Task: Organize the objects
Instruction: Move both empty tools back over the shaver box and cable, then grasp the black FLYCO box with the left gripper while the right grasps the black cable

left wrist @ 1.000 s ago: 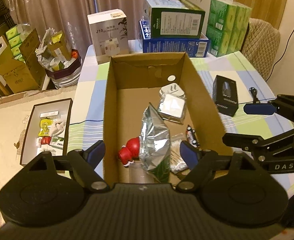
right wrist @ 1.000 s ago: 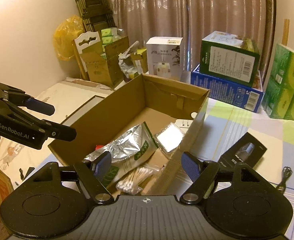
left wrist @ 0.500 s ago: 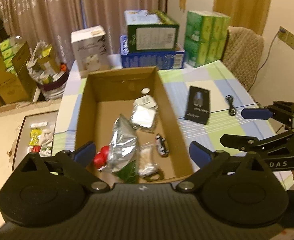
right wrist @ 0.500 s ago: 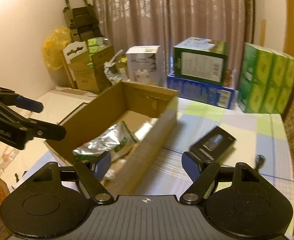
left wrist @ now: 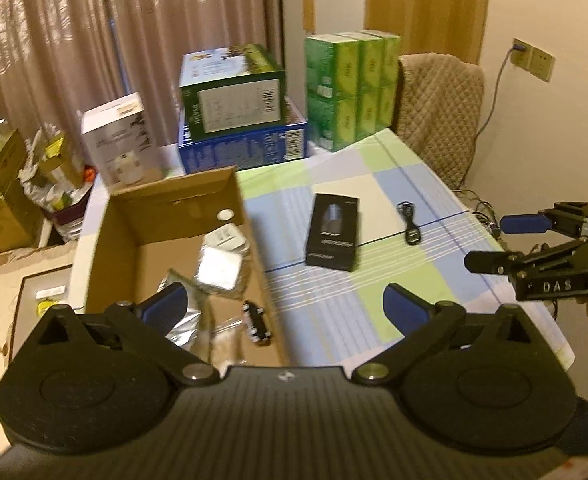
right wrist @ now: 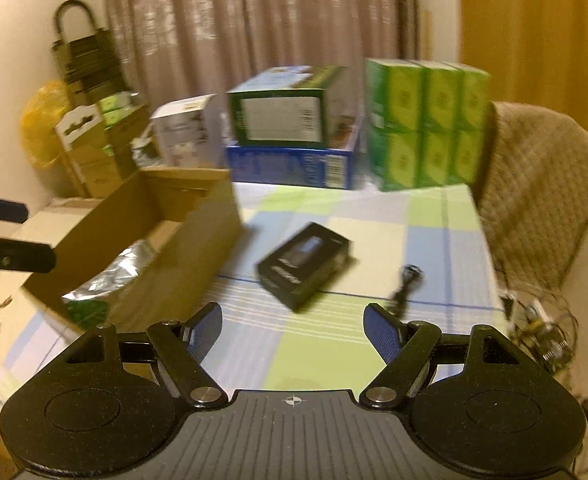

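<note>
With both tools spread and empty, the right tool [right wrist: 292,326] should straddle the flat black rectangular box [right wrist: 305,264] at twelve o'clock across its narrow sides, while the left tool [left wrist: 285,307], whose jaws have just been opening, waits beside the open brown cardboard carton [left wrist: 250,216].

Brown curtains [left wrist: 94,40] at back, quilted chair [left wrist: 439,108] by cream wall w/ sockets [left wrist: 533,58].

Home: curtains [left wrist: 94,40], padded chair [left wrist: 439,108], checked tablecloth [left wrist: 373,280].

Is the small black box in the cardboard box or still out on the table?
Out. The small black box lies flat on the checked tablecloth, right of the open cardboard box, beside a black cable.
</note>
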The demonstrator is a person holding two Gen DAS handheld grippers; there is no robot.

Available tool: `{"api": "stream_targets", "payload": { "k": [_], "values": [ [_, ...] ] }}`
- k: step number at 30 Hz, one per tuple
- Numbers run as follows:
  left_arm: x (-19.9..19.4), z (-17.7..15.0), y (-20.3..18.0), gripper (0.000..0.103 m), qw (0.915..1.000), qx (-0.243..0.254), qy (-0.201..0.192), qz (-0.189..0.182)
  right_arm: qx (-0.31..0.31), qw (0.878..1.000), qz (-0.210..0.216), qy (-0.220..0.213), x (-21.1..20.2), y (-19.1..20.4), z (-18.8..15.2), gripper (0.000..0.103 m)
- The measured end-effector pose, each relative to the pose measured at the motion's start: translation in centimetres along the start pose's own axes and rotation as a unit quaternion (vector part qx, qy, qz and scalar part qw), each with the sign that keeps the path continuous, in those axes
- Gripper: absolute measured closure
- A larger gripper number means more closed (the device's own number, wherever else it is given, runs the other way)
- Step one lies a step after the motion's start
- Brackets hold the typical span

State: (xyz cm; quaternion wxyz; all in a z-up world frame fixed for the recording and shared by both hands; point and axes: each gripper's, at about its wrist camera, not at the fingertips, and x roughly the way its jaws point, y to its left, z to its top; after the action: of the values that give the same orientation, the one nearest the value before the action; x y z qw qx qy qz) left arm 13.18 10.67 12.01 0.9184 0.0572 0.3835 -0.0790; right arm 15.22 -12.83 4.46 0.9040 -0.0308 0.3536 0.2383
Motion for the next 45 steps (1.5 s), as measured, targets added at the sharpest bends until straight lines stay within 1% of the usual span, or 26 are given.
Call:
{"api": "stream_targets", "payload": {
  "k": [6,14,20,28,38,40,41,42,45],
  "values": [
    [2.4,1.0,-2.8,0.001,0.9997,0.015,0.006,-0.015,0.022,0.999,-0.024,0.012,0.1,-2.9,-0.2,0.028],
    [6.0,1.7,-5.4,0.001,0.9991,0.025,0.019,-0.028,0.037,0.998,-0.033,0.027,2.1,-5.1,-0.5,0.028],
    [8.8,2.4,-6.1,0.001,0.9986,0.028,0.032,-0.032,0.049,0.998,-0.036,0.033,3.9,-6.7,-0.5,0.028],
    [12.5,3.4,-7.0,0.001,0.9971,0.045,0.051,-0.035,0.067,0.996,-0.040,0.043,6.4,-8.8,-0.7,0.028],
    [17.1,4.6,-7.3,0.001,0.9955,0.053,0.069,-0.037,0.082,0.994,-0.046,0.050,9.7,-11.4,-1.0,0.029],
    [18.1,4.8,-7.4,0.001,0.9953,0.054,0.071,-0.037,0.084,0.994,-0.048,0.047,10.4,-11.9,-1.2,0.034],
    [18.7,4.9,-7.4,0.001,0.9952,0.054,0.073,-0.038,0.085,0.994,-0.048,0.045,10.8,-12.2,-1.2,0.039],
    [19.1,5.0,-7.4,0.001,0.9951,0.053,0.074,-0.040,0.086,0.994,-0.048,0.046,11.3,-12.4,-1.3,0.043],
    [20.9,5.3,-7.5,0.001,0.9946,0.054,0.079,-0.041,0.090,0.994,-0.046,0.048,12.7,-13.1,-1.3,0.048]
  ]
}}
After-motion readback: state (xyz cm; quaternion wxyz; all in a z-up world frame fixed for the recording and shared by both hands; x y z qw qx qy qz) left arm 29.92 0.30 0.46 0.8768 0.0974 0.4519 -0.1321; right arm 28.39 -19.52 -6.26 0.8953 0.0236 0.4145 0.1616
